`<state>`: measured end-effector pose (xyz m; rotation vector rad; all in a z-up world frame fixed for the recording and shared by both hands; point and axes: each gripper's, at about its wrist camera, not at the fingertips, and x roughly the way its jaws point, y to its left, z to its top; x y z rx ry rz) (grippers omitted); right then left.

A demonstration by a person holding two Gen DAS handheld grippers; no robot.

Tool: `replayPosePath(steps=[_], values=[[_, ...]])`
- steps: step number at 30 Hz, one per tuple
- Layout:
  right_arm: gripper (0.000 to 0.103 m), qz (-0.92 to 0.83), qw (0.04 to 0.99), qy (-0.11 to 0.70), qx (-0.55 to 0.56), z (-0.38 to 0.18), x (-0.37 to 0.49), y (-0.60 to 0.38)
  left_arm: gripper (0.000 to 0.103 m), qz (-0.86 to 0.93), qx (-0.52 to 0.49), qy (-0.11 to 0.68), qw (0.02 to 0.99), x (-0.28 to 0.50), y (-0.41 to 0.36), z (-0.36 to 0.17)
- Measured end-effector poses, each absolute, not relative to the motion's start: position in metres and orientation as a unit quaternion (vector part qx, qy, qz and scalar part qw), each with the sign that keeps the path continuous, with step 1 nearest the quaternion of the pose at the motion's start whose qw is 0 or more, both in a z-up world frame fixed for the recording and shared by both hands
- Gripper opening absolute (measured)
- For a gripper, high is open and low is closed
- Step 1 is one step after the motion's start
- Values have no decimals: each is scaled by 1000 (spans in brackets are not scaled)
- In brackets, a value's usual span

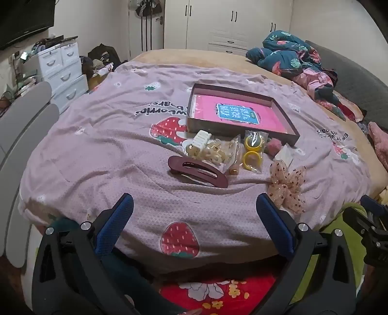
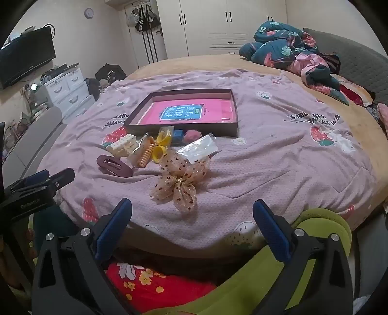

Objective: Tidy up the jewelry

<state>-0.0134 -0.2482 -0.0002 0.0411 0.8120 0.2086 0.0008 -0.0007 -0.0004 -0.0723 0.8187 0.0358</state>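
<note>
- Both hand-held grippers hover released over the bed's near edge: the left hand-held gripper and the right hand-held gripper, blue pads wide apart, holding nothing.
- Only the right view shows an orange spiral hair tie and a wall clock.
- Ahead of the left one lies a maroon hair clip; just ahead of the right, a spotted bow.
- Behind the pile, an open box rests on the pink strawberry quilt; white wardrobes stand beyond.
</note>
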Motion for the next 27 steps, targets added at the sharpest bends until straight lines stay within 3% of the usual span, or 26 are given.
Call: replayPosePath(steps=[27], values=[[99, 105, 914, 392, 28, 3, -18, -249, 95, 17, -32, 391, 920, -5, -6, 4]])
